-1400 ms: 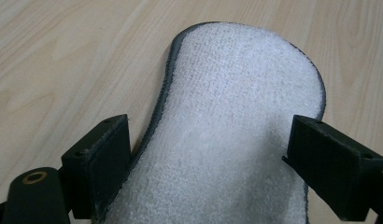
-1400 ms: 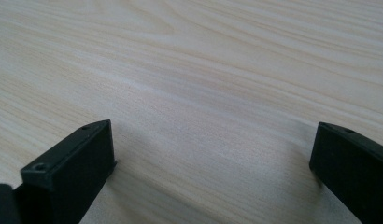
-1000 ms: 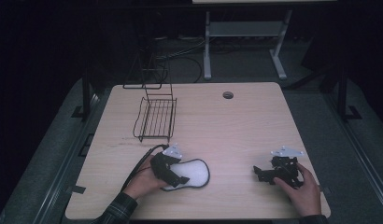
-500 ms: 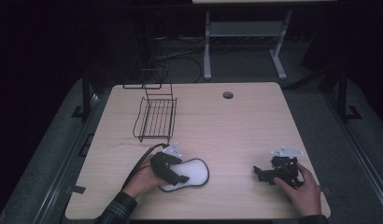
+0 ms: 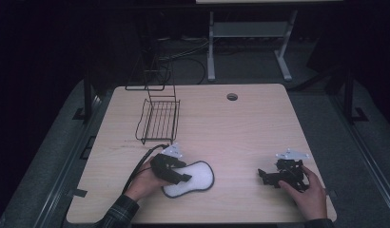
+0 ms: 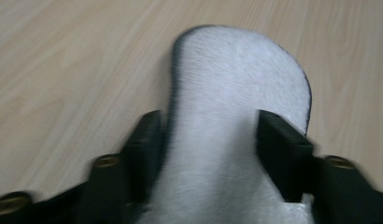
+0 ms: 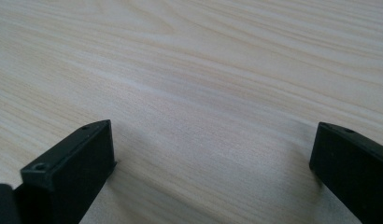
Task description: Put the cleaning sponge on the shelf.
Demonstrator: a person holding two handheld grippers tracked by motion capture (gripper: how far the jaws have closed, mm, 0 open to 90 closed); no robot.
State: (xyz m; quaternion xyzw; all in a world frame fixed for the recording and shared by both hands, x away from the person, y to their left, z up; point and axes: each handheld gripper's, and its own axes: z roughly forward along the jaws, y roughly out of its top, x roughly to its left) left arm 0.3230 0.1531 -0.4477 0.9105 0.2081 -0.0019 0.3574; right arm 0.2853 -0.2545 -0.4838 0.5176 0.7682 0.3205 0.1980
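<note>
1. My left tongs (image 6: 210, 144) have just been closing on the soft white pad (image 6: 236, 93), which lies flat near my edge of the table (image 5: 240, 128); they squeeze its sides
2. It is floppy, so it could bend and slip out
3. My right tongs (image 5: 267, 176) are wide open, holding nothing
4. I count one pad, one wire basket (image 5: 157, 121), two tongs

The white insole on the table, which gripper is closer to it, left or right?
Left. The left gripper has just been closing its jaws around the white insole, which lies between them. The right gripper rests well off to its right, open over bare table.
</note>
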